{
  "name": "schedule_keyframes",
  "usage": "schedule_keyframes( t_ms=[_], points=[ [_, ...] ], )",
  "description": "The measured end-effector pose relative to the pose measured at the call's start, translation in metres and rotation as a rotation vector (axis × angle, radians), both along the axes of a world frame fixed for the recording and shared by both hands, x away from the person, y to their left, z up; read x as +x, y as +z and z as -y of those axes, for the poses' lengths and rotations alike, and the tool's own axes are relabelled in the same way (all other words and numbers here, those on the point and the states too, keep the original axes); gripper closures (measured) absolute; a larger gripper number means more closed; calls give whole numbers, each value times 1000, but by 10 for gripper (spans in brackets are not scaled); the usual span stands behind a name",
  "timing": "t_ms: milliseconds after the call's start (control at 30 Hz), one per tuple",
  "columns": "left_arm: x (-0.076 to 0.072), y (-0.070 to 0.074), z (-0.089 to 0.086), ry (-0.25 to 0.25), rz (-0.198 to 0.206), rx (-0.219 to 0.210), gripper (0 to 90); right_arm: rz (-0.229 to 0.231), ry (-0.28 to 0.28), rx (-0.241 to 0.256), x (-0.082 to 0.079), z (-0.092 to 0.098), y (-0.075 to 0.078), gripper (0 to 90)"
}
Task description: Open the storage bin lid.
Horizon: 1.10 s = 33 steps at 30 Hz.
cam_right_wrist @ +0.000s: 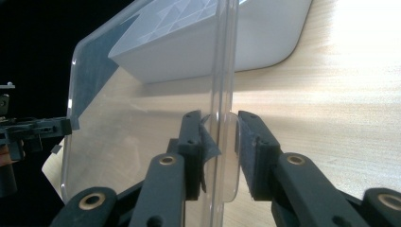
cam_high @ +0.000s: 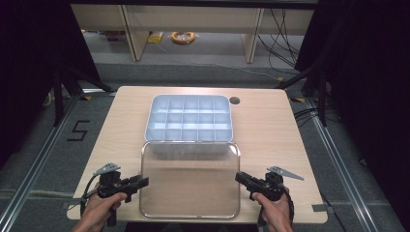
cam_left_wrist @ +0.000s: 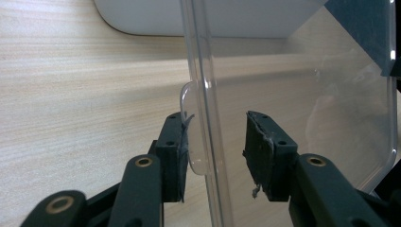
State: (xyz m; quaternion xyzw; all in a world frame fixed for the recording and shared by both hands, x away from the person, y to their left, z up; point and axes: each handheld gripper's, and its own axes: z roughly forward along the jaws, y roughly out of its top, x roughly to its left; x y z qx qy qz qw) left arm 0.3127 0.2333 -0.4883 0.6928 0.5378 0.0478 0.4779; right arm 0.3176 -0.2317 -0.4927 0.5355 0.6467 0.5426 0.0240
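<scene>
Clear lid (cam_high: 189,183), pale blue-white compartment box (cam_high: 189,120), black tongs (cam_high: 143,181), light wood table (cam_high: 270,137)

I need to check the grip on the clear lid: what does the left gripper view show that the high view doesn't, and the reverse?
Left gripper view alone: the small clear tab on the lid's edge, and the left gripper with its jaws apart, one on each side of that edge, a gap left on the inner side.

High view alone: the whole white divided box, its compartments, the right gripper at the lid's opposite edge, and the floor.

Both: the clear lid, the wooden table, and the box's near wall.
</scene>
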Motion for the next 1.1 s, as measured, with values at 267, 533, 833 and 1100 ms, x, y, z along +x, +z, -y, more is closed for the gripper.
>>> schedule_keyframes(
  t_ms=[267, 533, 833, 1100],
  points=[
    [0, -4, -1, -24, -19, 10, 582, -35, -2, -1, -1, -2, -3, 717],
    [0, -9, -3, -40, -40, 15, 574, -61, 9, -12, 0, -3, -9, 705],
    [1, -12, -4, -51, -66, 16, 567, -90, 4, -22, 1, -4, -13, 697],
    [4, -17, -3, -56, -99, 12, 560, -109, 11, -28, 5, -4, -18, 689]
  ],
)
